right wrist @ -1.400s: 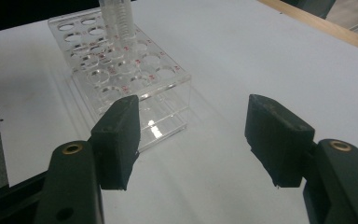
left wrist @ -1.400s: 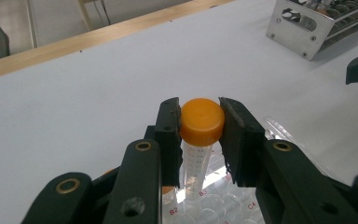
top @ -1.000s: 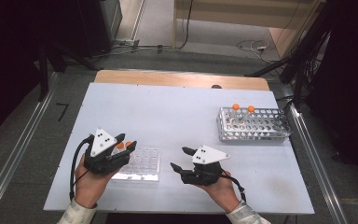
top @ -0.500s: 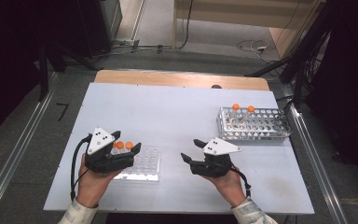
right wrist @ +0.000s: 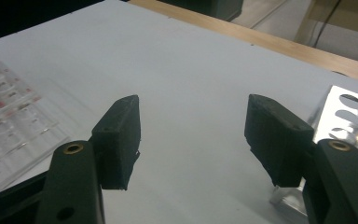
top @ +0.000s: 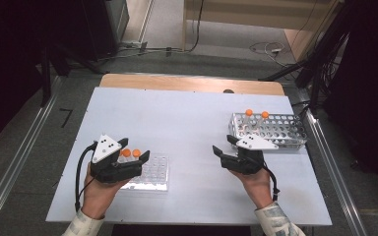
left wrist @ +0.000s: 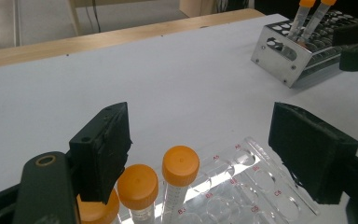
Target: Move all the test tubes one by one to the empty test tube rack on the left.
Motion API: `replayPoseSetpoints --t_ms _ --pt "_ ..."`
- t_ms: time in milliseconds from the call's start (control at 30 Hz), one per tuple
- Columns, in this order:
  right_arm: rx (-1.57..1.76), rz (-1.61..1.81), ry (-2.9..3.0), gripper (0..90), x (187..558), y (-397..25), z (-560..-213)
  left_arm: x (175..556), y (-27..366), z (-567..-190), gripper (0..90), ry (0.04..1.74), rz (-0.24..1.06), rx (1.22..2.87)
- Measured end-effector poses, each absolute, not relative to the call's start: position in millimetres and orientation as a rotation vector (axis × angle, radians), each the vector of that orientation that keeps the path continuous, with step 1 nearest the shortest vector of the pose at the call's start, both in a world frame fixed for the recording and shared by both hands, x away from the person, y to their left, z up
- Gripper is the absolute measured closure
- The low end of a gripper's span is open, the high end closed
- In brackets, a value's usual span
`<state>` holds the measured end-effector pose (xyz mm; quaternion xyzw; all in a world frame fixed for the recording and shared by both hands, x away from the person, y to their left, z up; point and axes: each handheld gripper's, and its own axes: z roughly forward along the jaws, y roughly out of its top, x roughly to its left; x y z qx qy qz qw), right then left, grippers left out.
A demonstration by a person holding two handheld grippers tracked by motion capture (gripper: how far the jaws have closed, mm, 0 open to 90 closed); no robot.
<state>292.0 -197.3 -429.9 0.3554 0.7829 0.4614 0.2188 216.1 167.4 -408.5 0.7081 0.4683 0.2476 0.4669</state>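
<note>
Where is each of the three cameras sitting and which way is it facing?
High view: above the person's side, looking forward and down on the table; both hands, the left gripper and the right gripper show.
Left gripper view: rides the left gripper, looking between its open jaws over orange-capped tubes in the clear rack.
Right gripper view: rides the right gripper, looking between its open jaws across bare tabletop.
Shared: both gripper views catch the metal rack and the clear rack.

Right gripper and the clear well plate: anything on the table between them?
No. In the high view, bare table separates the right gripper from the clear well plate.
</note>
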Motion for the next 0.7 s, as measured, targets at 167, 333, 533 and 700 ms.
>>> replayPoseSetpoints --t_ms 167,333,533,700 --pt "1.035 1.259 2.108 34.7 299 -212 -428 216 167 -409 21.2 1.146 0.609 1.737" --pt "1.090 1.210 2.040 34.7 307 -227 -427 216 166 -408 21.2 1.144 0.612 1.733" --pt "1.165 1.186 1.967 34.9 317 -247 -427 216 166 -408 21.3 1.143 0.608 1.735" --pt "1.196 1.150 1.931 35.2 322 -256 -429 216 166 -408 21.3 1.143 0.608 1.733"
